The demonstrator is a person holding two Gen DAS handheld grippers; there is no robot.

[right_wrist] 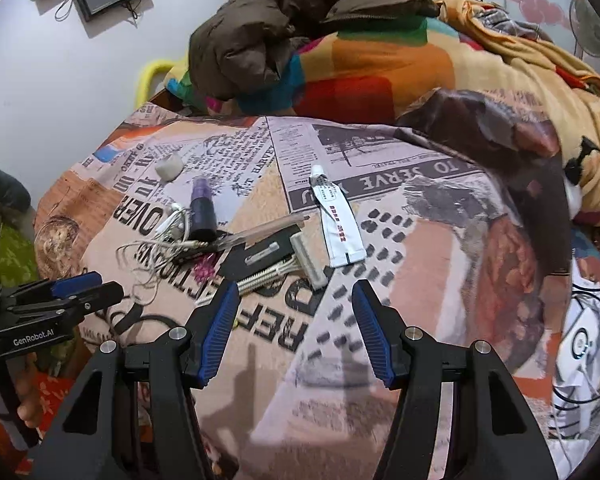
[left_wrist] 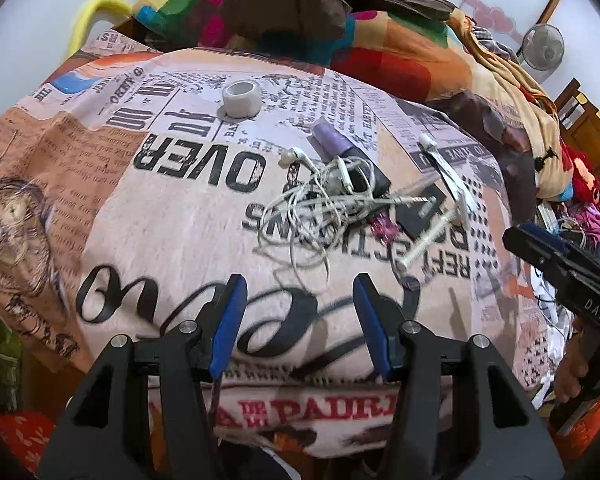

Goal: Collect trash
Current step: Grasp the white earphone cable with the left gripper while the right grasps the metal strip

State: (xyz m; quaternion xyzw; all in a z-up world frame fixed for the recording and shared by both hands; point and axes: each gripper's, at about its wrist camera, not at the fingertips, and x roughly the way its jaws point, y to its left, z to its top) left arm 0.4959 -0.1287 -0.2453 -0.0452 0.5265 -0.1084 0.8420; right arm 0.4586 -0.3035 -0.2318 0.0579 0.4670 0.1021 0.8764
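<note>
A bed is covered by a newsprint-patterned sheet [left_wrist: 172, 216], the landmark for all positions below. Behind the sheet lies a multicoloured blanket [right_wrist: 380, 76] with a brown padded jacket [right_wrist: 276, 28] heaped on it. Near the sheet's centre the trash forms a loose cluster: a tangle of white earphone cable [left_wrist: 312, 208], touching a dark bottle with a purple cap [left_wrist: 334, 142]; just beside these, a black card [right_wrist: 260, 256] with a white ribbed plastic piece [right_wrist: 300, 264] resting against it; beyond that, nearer the blanket, a flattened white tube [right_wrist: 336, 220]. A small white ring, possibly a tape roll [left_wrist: 240, 98], stands apart from the cluster, toward the sheet's far left. The left gripper [left_wrist: 298, 300] hovers over the sheet's near edge, jaws parted, nothing between them, the cable just ahead. The right gripper [right_wrist: 294, 304] hovers likewise, jaws parted and empty, the ribbed piece just ahead of its fingertips.
</note>
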